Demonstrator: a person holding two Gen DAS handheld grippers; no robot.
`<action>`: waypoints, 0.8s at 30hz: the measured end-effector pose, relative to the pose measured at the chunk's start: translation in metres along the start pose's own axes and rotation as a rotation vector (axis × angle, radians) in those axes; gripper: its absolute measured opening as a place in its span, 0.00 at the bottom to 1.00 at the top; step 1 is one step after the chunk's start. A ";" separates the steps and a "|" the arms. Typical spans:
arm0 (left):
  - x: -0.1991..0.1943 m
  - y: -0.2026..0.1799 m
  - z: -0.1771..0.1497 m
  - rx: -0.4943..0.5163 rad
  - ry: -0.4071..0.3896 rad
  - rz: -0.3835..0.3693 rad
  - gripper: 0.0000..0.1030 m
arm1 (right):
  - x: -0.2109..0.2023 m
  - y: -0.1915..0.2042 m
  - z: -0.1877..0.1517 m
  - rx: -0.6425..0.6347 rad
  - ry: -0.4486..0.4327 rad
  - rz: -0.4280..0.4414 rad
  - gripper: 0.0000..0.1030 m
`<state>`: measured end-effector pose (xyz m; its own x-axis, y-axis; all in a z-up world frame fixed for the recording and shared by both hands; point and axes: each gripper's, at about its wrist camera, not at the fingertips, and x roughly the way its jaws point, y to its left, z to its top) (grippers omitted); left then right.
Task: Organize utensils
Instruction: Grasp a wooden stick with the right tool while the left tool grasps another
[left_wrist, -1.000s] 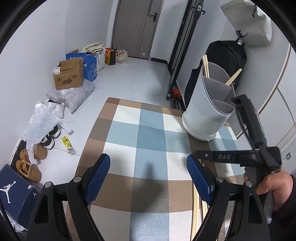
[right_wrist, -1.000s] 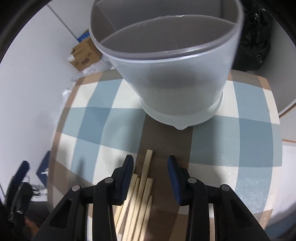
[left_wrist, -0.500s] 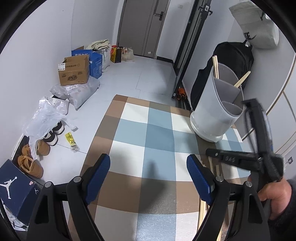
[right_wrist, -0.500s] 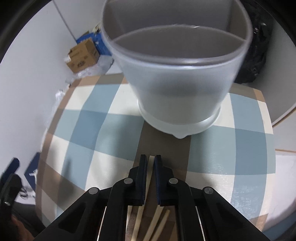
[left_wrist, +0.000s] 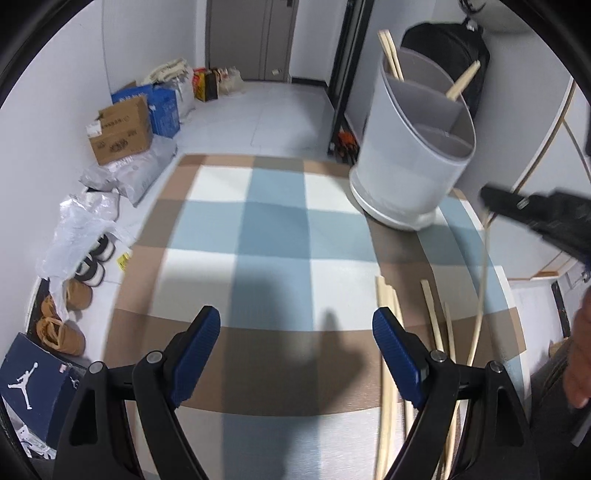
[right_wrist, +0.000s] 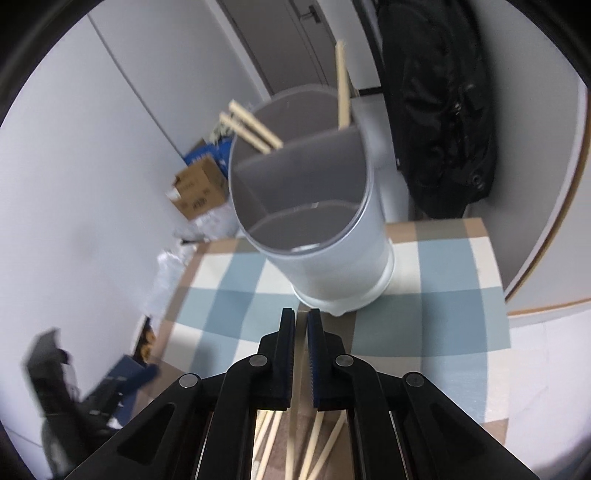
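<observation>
The right gripper (right_wrist: 301, 325) has its fingers pinched on one chopstick (left_wrist: 482, 288), lifted above the loose chopsticks (left_wrist: 384, 354) near the tabletop's (left_wrist: 273, 206) right edge. The holder (right_wrist: 314, 229) stands beyond at the far-right corner. The left gripper (left_wrist: 297, 325) hovers wide, empty.

Pale wooden chopsticks (left_wrist: 432, 314) lie on a matt checked cloth (left_wrist: 273, 229) beside a smooth grey plastic holder (left_wrist: 406, 162).
</observation>
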<state>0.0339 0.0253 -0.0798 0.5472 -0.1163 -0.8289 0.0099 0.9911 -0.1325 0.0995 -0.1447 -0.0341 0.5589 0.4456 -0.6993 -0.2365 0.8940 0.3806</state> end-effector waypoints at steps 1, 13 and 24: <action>0.003 -0.003 0.000 0.003 0.015 -0.001 0.79 | 0.001 0.003 0.001 0.002 -0.008 0.009 0.05; 0.023 -0.037 -0.005 0.081 0.089 0.074 0.79 | -0.030 -0.004 -0.007 -0.023 -0.110 0.093 0.05; 0.029 -0.044 -0.006 0.081 0.118 0.100 0.79 | -0.051 -0.017 -0.005 -0.007 -0.154 0.126 0.05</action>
<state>0.0446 -0.0216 -0.1015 0.4465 -0.0193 -0.8946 0.0303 0.9995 -0.0064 0.0712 -0.1825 -0.0078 0.6392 0.5416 -0.5459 -0.3172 0.8324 0.4544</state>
